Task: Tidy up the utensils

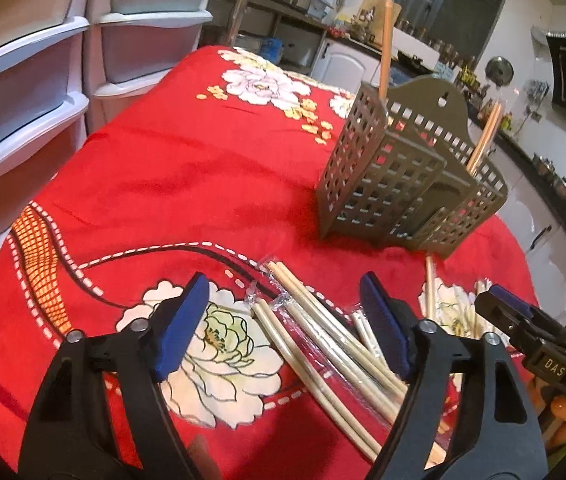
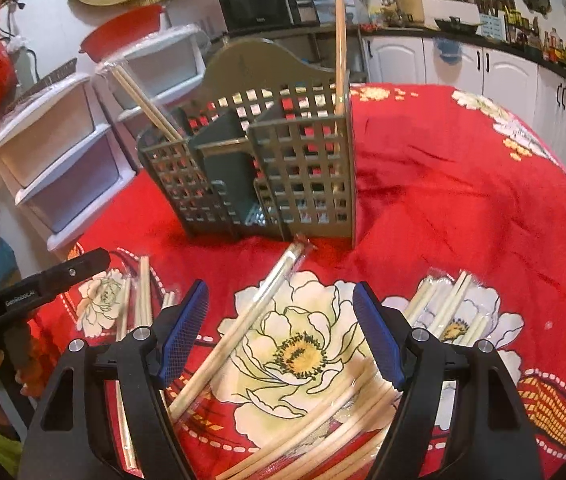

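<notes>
A: Where are the pale wooden chopsticks in clear wrappers (image 2: pixel 251 320)?
B: Most lie on the red floral-clothed bench (image 2: pixel 443 200) in front of the grey-brown lattice plastic utensil holder (image 2: pixel 267 168); a few stand inside it.
A: The hand-held grippers?
B: Left hand-held gripper (image 1: pixel 283 320) and right hand-held gripper (image 2: pixel 283 328) both gape wide, holding nothing.

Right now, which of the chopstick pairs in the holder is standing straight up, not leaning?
The pair at the right corner of the holder in the right wrist view stands nearly vertical. The other pair, in the left compartment, leans outward to the left.
</notes>
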